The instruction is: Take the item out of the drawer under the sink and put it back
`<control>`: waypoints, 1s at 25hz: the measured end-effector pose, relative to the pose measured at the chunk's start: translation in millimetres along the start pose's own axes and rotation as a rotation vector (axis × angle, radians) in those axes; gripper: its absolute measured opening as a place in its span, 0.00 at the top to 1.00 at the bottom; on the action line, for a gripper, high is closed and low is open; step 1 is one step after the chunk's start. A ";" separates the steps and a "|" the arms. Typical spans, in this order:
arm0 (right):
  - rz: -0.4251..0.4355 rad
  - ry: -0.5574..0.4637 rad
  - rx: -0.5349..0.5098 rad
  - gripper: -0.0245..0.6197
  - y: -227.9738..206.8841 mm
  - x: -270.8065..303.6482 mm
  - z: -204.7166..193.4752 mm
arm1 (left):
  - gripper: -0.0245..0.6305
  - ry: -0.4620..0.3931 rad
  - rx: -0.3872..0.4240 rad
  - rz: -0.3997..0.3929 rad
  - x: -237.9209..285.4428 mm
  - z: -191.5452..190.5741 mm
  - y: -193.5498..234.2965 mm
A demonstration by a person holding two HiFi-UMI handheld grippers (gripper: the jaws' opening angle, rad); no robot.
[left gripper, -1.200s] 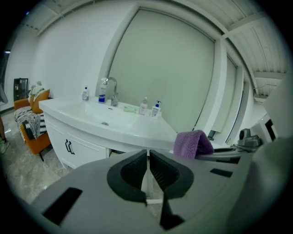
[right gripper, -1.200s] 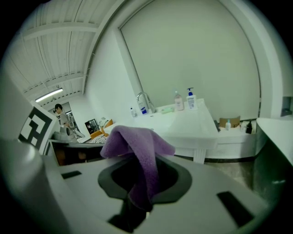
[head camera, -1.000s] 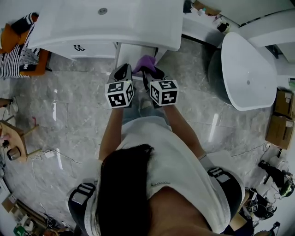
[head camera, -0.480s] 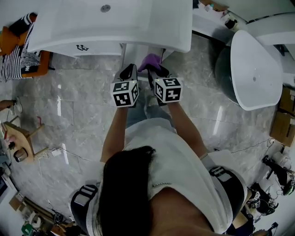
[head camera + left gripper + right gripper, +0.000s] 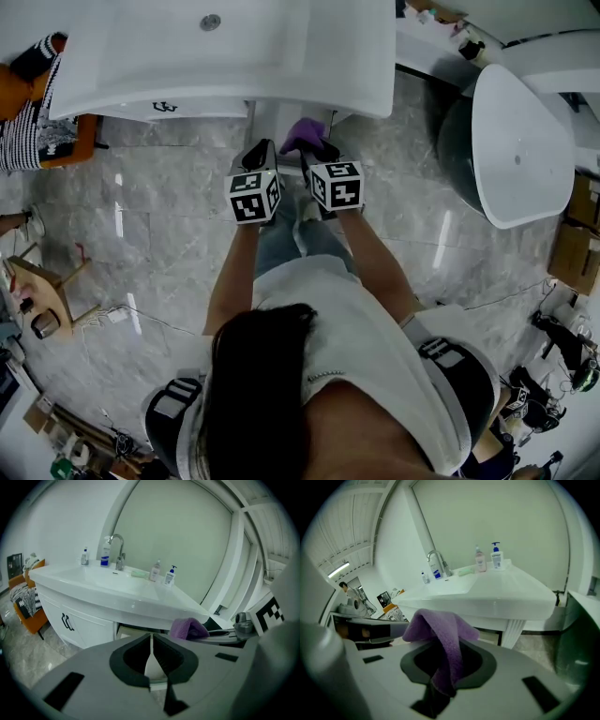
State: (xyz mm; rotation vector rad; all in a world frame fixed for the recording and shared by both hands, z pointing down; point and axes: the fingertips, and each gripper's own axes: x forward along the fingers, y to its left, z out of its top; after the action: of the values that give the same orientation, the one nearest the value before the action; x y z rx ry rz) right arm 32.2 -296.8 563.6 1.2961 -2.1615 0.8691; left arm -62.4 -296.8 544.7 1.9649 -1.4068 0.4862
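A purple cloth (image 5: 302,133) (image 5: 440,630) hangs folded between the jaws of my right gripper (image 5: 314,150) (image 5: 446,648), which is shut on it. It hovers just in front of the open drawer (image 5: 277,117) (image 5: 136,632) under the white sink counter (image 5: 225,47) (image 5: 117,581). My left gripper (image 5: 261,148) (image 5: 151,639) is beside it on the left, jaws shut with nothing between them. From the left gripper view the cloth (image 5: 187,628) shows to the right. The drawer's inside is mostly hidden by the counter and the grippers.
A shut cabinet door with a dark handle (image 5: 161,107) (image 5: 67,621) is left of the drawer. Faucet (image 5: 117,550) and bottles (image 5: 169,576) stand on the counter. A white bathtub (image 5: 516,141) lies to the right, an orange chair (image 5: 37,103) to the left, cardboard boxes (image 5: 572,234) at far right.
Both grippers have sunk and moved closer to the open drawer, side by side. The purple cloth has stayed in the right gripper.
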 end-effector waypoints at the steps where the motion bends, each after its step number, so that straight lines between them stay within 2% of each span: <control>1: -0.003 0.007 0.007 0.84 -1.2 3.7 -1.8 | 0.93 0.006 -0.005 -0.001 2.8 -2.4 1.3; 11: -0.030 0.060 0.022 0.84 -15.1 47.1 -17.3 | 0.93 0.049 -0.033 0.007 39.6 -15.9 20.3; 18: -0.028 0.086 -0.011 0.84 -21.6 83.0 -27.6 | 0.93 0.074 0.005 0.009 77.0 -23.4 46.5; 25: -0.052 0.102 0.032 0.84 -35.2 109.5 -48.2 | 0.93 0.089 -0.017 0.005 103.0 -37.0 58.3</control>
State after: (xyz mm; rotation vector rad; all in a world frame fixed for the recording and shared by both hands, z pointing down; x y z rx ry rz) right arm 18.6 -339.6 680.0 1.2892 -2.0342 0.9322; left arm -77.8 -353.2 654.0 1.9029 -1.3558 0.5554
